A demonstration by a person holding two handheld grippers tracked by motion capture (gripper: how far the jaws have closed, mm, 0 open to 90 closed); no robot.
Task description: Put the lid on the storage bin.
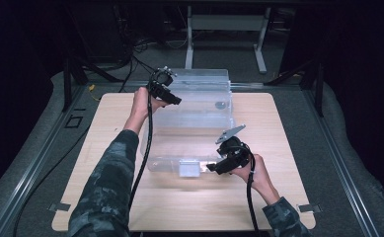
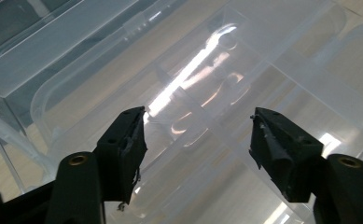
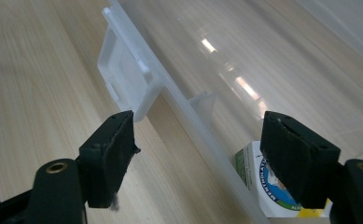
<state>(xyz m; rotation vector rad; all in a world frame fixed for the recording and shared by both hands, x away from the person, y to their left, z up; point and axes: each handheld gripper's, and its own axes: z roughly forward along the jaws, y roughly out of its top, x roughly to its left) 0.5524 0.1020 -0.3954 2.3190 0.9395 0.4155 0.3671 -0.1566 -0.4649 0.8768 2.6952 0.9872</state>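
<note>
A large clear plastic box [image 1: 189,123] stands on the wooden table, its clear lid [image 1: 199,81] raised at the far side. My left gripper [image 1: 173,100] hovers at the box's far left corner. In the left gripper view its jaws [image 2: 198,121] stand apart over the clear plastic, touching nothing. My right gripper [image 1: 213,168] sits at the box's near edge, next to a white latch [image 1: 189,168]. In the right gripper view the jaws [image 3: 198,123] straddle the box's rim [image 3: 179,109] without pressing it. The latch [image 3: 123,74] lies just ahead of them.
A small white carton with a blue and green label [image 3: 250,172] lies inside the box by the near wall. The wooden table [image 1: 278,148] has bare room to the right of and in front of the box. Grey padding and a metal frame [image 1: 224,22] surround the table.
</note>
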